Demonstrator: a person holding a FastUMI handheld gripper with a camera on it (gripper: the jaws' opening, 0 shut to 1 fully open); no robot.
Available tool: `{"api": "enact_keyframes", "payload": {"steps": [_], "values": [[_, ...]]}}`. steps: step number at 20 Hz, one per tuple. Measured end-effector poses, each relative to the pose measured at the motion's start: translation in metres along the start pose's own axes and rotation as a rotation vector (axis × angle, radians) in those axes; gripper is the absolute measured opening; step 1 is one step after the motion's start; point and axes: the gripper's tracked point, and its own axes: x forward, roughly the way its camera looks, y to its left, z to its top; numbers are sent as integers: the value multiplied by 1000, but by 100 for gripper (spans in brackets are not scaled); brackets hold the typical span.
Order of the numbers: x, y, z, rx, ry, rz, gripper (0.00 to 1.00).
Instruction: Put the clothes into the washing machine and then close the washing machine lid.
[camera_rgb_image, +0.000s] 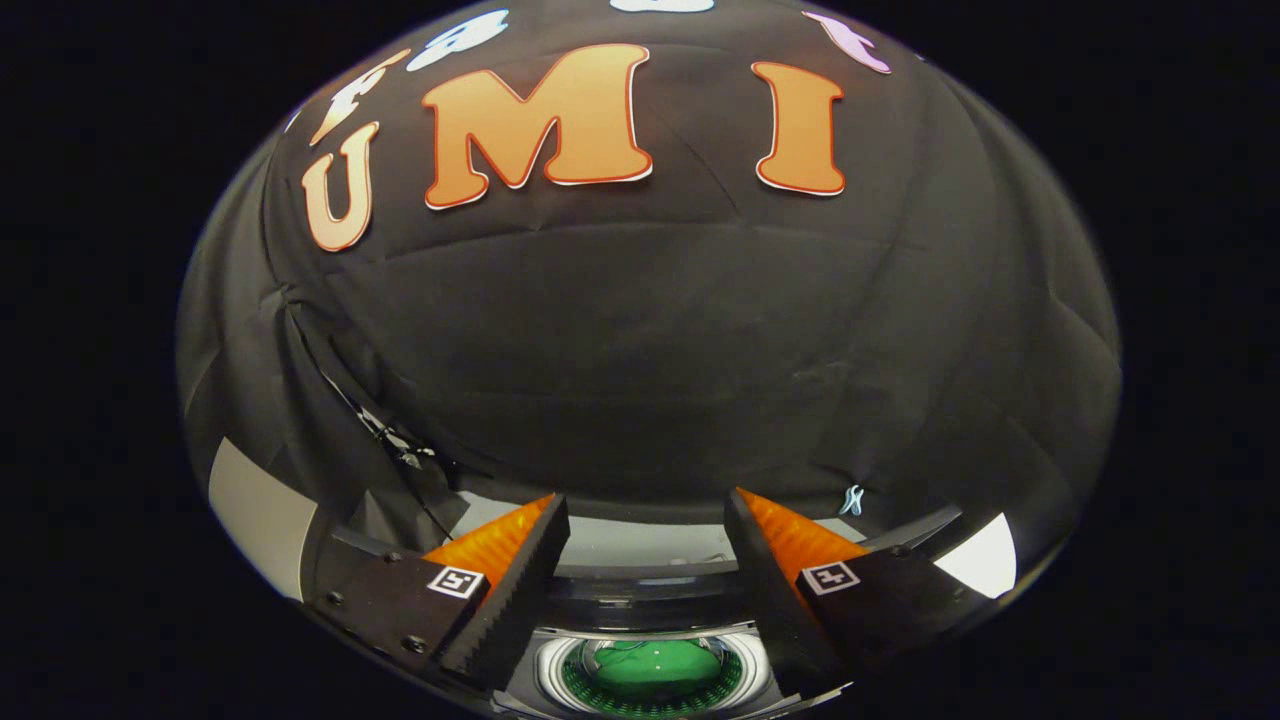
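In the gripper view the claw stands released, its two fingers spread wide apart with nothing between them. Below and between the fingers lies the washer, seen from above, its round drum mouth open. Something green sits inside the drum; whether it is clothes cannot be told. The washer's pale back panel runs across between the fingertips. Beyond the claw hangs the black cloth wall, with a thin cable running down it past the left finger.
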Motion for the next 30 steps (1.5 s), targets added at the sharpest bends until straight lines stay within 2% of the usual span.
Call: {"api": "enact_keyframes", "payload": {"steps": [8,16,19,22,25,30], "values": [[-29,0,-19,-10,-2,21,100],[-78,-2,-64,-1,-10,4,100],[-97,-3,-96,7,0,-15,100],[-114,0,-149,56,81,3,100],[-129,-9,-185,124,124,-42,100],[-166,-16,-182,150,72,-117,99]]}}
